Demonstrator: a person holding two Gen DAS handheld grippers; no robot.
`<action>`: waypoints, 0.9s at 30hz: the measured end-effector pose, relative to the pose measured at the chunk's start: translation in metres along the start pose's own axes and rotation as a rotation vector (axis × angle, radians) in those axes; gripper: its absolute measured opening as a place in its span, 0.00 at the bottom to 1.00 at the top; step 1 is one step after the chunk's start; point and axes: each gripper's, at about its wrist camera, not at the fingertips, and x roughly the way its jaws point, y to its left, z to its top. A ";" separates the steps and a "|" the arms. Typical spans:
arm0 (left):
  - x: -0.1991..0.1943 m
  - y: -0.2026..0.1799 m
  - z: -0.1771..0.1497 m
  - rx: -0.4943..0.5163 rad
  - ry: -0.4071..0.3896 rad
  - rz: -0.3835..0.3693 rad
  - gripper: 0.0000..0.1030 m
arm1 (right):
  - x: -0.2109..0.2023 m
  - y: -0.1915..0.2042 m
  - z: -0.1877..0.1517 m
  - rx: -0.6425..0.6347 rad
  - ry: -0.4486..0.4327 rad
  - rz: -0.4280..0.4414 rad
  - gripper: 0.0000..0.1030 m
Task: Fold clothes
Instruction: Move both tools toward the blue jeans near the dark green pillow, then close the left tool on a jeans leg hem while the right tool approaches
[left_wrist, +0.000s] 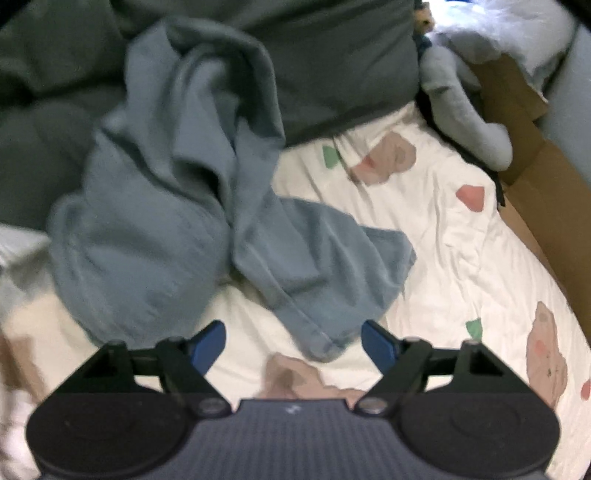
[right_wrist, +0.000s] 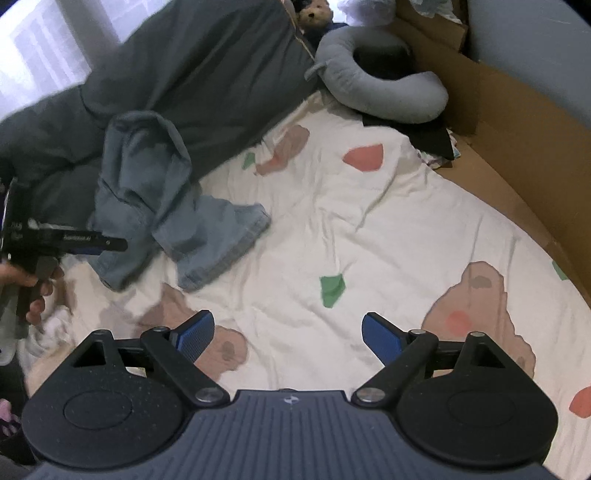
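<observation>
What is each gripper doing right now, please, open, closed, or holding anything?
Left gripper: open, holding nothing; the blue jeans lie just ahead of it.
Right gripper: open, holding nothing, above the patterned sheet.

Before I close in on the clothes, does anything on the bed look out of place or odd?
Only the blue garment: it lies crumpled, its upper part draped over the dark grey duvet, its hemmed end on the patterned sheet. No spill or damage shows. Both grippers, left and right, have open, empty jaws.

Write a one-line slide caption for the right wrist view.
Open right gripper above patterned bedsheet; crumpled blue jeans lie ahead-left beside the left gripper.
</observation>
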 end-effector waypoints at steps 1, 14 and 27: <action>0.009 -0.003 -0.002 0.000 0.004 -0.005 0.80 | 0.005 -0.001 -0.003 -0.005 0.007 -0.002 0.81; 0.082 0.002 -0.018 -0.082 -0.003 -0.029 0.80 | 0.046 -0.012 -0.037 0.028 0.047 0.019 0.81; 0.114 0.004 -0.028 -0.245 -0.009 -0.120 0.37 | 0.072 -0.017 -0.063 0.118 0.045 0.065 0.80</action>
